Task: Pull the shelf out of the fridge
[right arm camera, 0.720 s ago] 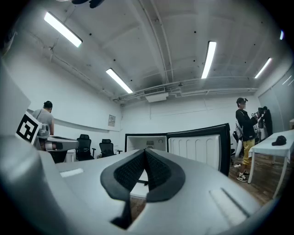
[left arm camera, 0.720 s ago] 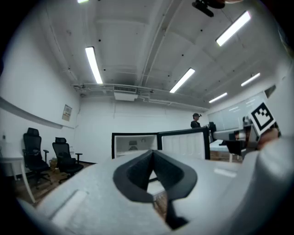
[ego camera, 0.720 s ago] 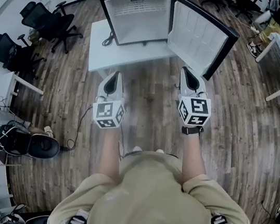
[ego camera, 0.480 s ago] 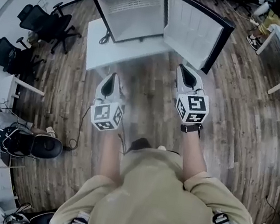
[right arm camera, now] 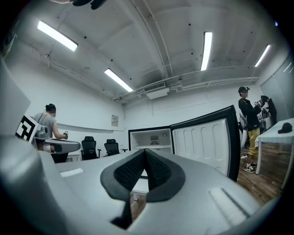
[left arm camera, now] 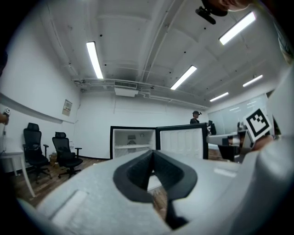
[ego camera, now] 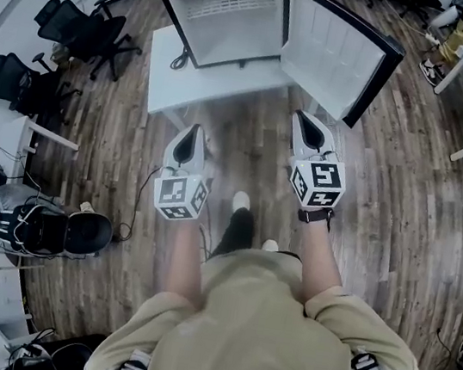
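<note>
Ahead, open fridge (ego camera: 233, 21) on table (ego camera: 196, 89), chairs (ego camera: 80, 30) nearby, left gripper (ego camera: 190, 131) and right gripper (ego camera: 310, 124) both pressed together

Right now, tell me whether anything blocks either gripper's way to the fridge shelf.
Nothing visible does. The door stands wide open, the shelf shows inside the fridge, and only bare floor and the white table's front edge lie before the left gripper and right gripper, both shut and empty.

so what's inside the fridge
The open fridge holds one white shelf spanning it, nothing visible on it. Below the shelf, the right gripper blocks most of the compartment in its own view.
</note>
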Demonstrator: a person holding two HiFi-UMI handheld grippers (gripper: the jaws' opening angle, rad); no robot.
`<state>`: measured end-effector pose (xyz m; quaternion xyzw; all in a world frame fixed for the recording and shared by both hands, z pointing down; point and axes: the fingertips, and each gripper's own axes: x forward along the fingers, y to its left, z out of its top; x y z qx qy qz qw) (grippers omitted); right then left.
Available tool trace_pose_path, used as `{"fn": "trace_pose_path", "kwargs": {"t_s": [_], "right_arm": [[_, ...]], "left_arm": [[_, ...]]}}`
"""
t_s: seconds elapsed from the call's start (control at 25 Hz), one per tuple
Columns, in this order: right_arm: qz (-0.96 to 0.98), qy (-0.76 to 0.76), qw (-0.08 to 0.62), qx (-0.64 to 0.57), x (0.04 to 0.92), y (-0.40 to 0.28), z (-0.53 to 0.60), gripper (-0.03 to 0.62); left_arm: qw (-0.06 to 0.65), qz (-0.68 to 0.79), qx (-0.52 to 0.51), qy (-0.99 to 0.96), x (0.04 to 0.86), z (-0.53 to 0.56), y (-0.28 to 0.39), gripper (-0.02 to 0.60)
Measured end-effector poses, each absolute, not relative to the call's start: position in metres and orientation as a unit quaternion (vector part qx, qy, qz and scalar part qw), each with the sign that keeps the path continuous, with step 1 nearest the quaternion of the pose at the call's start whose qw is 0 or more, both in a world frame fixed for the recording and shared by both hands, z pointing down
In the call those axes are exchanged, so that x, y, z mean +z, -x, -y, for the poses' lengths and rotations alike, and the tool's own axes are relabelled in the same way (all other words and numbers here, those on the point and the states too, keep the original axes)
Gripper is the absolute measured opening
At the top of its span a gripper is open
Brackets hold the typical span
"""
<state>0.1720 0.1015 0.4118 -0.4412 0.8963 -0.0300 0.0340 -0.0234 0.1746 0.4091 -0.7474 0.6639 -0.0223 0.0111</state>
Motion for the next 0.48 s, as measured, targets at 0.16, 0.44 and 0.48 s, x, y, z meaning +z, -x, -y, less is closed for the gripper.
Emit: {"fn": "trace_pose_path", "kwargs": {"t_s": [0.16,0.44,0.48], "right_arm": [[-0.9,0.435,0.023,-0.026,0.419,-0.151,-0.081,0.003],[-0.894,0.448,0.021,-0.016,0.404,-0.122,-0.027,0.003],[-0.894,0.448,0.02,-0.014,0.403,-0.115,-0.019,0.003]], "left_arm": [[0.005,-0.66,-0.012,0.751,0.417,-0.147,0.036,0.0],[0.007,-0.646,0.002,0.763,0.404,-0.077,0.063,0.0],[0.007,-0.644,0.003,0.765,0.403,-0.067,0.069,0.0]]}}
